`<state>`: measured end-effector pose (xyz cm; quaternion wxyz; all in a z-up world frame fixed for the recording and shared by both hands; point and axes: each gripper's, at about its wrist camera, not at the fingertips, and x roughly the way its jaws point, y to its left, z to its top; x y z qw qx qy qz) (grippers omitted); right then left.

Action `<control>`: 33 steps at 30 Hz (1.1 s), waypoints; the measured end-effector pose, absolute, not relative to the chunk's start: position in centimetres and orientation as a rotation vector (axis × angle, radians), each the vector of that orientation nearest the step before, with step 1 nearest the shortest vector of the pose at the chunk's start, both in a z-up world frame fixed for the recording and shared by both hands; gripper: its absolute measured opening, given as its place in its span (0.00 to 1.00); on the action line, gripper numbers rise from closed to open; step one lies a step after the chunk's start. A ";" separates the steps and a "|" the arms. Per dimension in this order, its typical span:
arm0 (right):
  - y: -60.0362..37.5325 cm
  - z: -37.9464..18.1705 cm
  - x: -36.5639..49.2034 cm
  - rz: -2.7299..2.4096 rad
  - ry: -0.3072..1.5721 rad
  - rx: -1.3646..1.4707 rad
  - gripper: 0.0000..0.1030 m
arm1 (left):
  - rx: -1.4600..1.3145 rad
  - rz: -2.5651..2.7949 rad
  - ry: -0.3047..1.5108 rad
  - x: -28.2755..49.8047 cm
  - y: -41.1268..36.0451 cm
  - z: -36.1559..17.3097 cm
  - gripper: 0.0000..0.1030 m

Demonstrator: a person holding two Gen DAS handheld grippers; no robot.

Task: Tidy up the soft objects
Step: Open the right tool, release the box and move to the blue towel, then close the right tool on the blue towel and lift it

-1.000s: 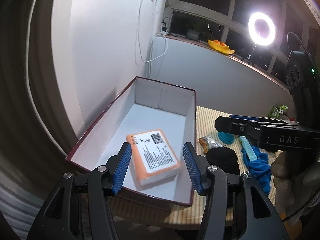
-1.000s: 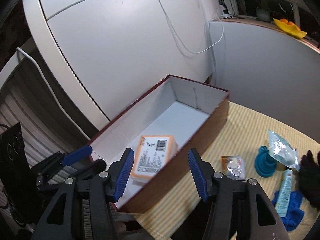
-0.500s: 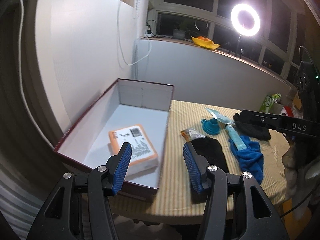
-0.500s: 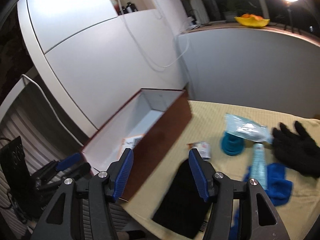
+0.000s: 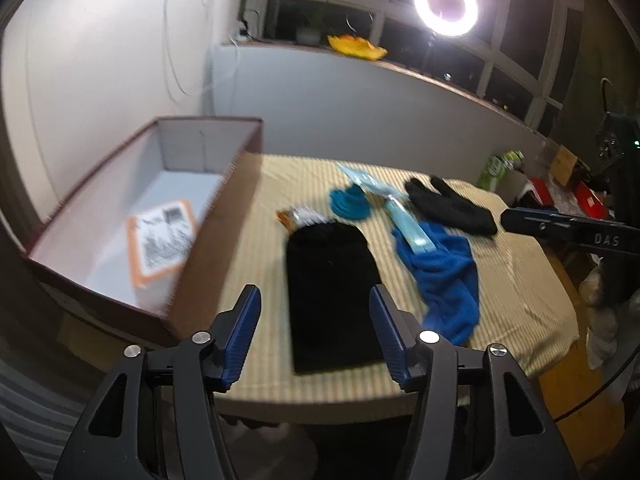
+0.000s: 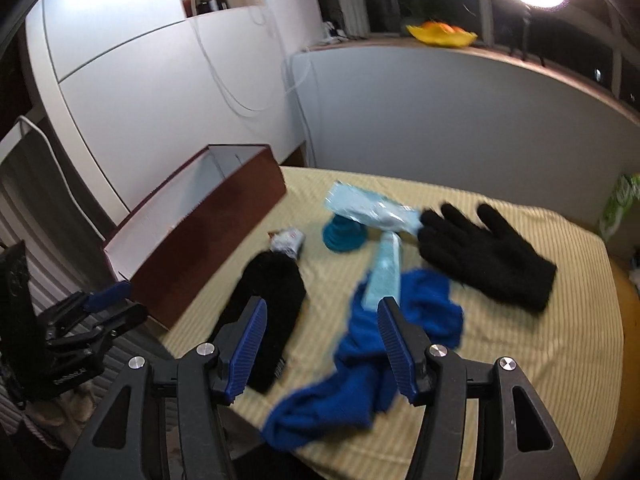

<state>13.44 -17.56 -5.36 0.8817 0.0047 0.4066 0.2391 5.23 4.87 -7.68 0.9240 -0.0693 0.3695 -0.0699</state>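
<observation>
A flat black cloth pouch [image 5: 332,296] lies on the yellow striped table [image 5: 516,288], with my left gripper [image 5: 314,330] hovering over its near end, jaws opening and empty. Right of it lie a crumpled blue cloth [image 5: 444,276] and a black glove [image 5: 448,206]. In the right wrist view my right gripper [image 6: 320,340] hangs open and empty above the blue cloth [image 6: 360,376], between the black pouch [image 6: 272,304] and the glove [image 6: 484,250]. The maroon box [image 5: 224,236] at the left holds an orange-edged packet [image 5: 160,236].
A pale blue tube [image 6: 384,270] rests on the blue cloth. A teal funnel [image 6: 344,236], a clear plastic packet [image 6: 368,208] and a small snack wrapper [image 6: 286,240] lie mid-table. White wall panels stand behind the box [image 6: 208,264]. The other gripper [image 6: 80,320] shows at the left.
Both grippers have swung right, away from the box and over the table's loose items. The left now faces the black pouch, the right the blue cloth. Neither has taken hold of anything.
</observation>
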 end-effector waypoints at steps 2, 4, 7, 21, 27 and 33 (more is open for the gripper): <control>-19.0 -5.7 12.9 0.480 0.848 0.020 0.52 | -0.152 -0.166 0.780 5.4 4.0 -8.4 0.55; -20.2 -6.0 12.5 0.468 0.848 0.027 0.52 | -0.156 -0.184 0.800 5.6 3.3 -8.9 0.55; -21.9 -6.6 11.9 0.449 0.850 0.036 0.52 | -0.153 -0.214 0.826 5.7 2.0 -9.6 0.55; -24.3 -9.4 13.4 0.491 0.915 0.105 0.52 | -0.130 -0.352 0.894 6.5 -4.3 -11.4 0.55; -23.7 -10.6 14.6 0.544 0.954 0.132 0.52 | -0.127 -0.389 0.929 7.2 -6.1 -12.6 0.55; -22.7 -12.6 16.4 0.574 1.014 0.146 0.52 | -0.127 -0.416 0.954 8.4 -7.8 -13.9 0.55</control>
